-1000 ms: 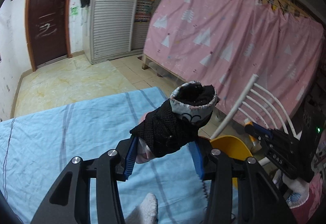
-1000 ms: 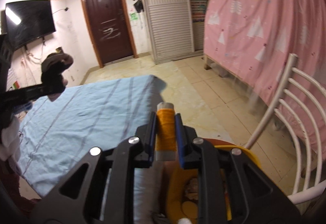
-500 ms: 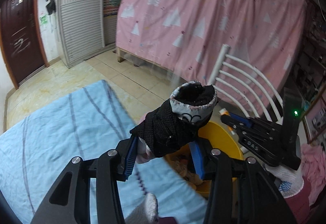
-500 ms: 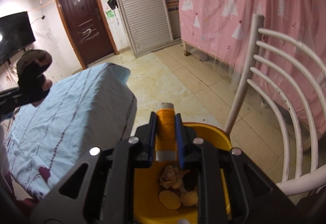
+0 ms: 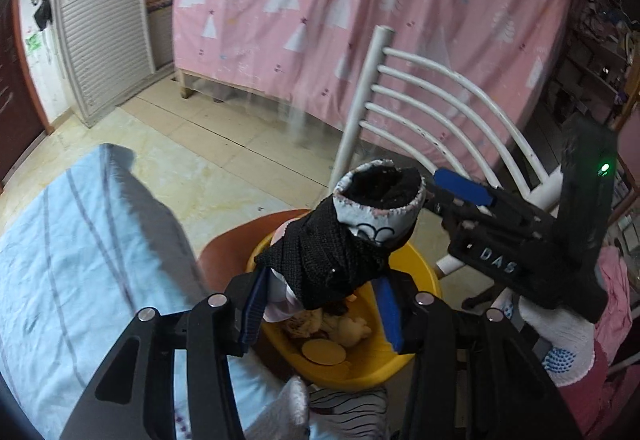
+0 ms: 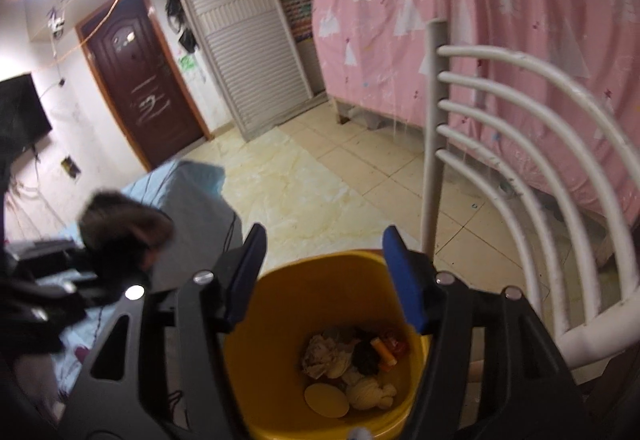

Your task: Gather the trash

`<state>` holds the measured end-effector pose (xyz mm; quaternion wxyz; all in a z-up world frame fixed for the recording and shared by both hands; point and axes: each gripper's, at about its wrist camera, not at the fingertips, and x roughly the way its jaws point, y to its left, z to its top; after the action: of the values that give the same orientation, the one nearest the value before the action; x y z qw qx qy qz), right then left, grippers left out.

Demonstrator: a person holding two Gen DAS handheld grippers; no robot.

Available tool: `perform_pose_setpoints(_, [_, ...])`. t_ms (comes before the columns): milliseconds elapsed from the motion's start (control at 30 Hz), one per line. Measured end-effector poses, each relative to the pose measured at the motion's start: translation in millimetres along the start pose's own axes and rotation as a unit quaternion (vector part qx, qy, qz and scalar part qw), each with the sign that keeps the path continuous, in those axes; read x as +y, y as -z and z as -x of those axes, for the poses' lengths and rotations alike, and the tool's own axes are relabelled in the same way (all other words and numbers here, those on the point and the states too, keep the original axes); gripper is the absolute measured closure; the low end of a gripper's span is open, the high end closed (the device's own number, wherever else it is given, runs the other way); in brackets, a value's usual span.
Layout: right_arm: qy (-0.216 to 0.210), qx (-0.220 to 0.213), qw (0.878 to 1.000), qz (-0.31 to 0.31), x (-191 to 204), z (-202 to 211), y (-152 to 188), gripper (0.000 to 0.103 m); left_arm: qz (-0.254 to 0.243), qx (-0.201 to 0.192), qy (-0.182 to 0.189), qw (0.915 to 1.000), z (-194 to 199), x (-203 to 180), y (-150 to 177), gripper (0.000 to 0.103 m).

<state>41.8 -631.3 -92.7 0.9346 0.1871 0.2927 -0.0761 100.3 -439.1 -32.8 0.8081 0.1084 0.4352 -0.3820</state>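
Note:
A black sock (image 5: 340, 252) with a white rim stands upright between the blue pads of my left gripper (image 5: 320, 292), just above the yellow bin (image 5: 424, 274). The pads still press on it while the jaws are opening. My right gripper (image 6: 325, 240) hangs over the same bin (image 6: 280, 304); its jaws are opening with nothing between them. An orange tube (image 6: 383, 354) lies inside on crumpled paper and other scraps. In the left wrist view one blue finger (image 5: 460, 185) of the right gripper shows behind the sock. The right wrist view shows the sock (image 6: 124, 224) blurred at the left.
The bin sits on an orange-brown chair seat (image 5: 224, 256) with a white barred back (image 6: 520, 127). A light blue striped sheet (image 5: 60, 260) covers the surface to the left. A pink curtain (image 5: 360, 19) hangs behind, past tiled floor (image 6: 320, 179). A white-gloved hand (image 5: 560, 344) grips the right tool.
Both grippers swung from over the blue sheet to above the yellow bin. The right gripper opened and its orange tube dropped into the bin. The left still carries the sock.

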Motion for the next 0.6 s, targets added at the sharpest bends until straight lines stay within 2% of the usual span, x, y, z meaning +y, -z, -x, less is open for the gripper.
perform_pose_setpoints(67, [0.007, -0.010, 1.000, -0.009, -4.8, 6.6, 0.4, 0.043, -0.005, 0.005, 0.009, 0.9999, -7.8, -6.3, -3.5, 0.052])
perform_pose_setpoints(100, [0.008, -0.013, 1.000, -0.013, -6.3, 9.3, -0.3, 0.043, -0.008, 0.006, 0.011, 0.9999, -11.9, -9.8, -5.8, 0.042])
perform_pose_setpoints(167, [0.013, -0.022, 0.999, -0.023, -11.1, 15.9, 0.4, 0.042, -0.008, 0.010, 0.012, 0.9998, -18.1, -13.1, -8.2, 0.030])
perform_pose_setpoints(433, [0.028, -0.028, 0.998, -0.048, -15.5, 24.5, 8.9, 0.038, 0.009, -0.004, 0.024, 0.9997, -7.1, -3.5, -8.2, 0.030])
perform_pose_setpoints(500, [0.021, -0.031, 0.998, -0.056, -10.9, 28.9, 9.8, 0.027, 0.013, -0.013, 0.027, 0.9995, 1.3, 1.1, -9.6, 0.029])
perform_pose_setpoints(600, [0.016, -0.046, 0.998, -0.045, 7.7, 41.8, 11.6, 0.020, 0.029, -0.021, 0.035, 0.9987, 14.7, 8.1, -11.9, 0.029])
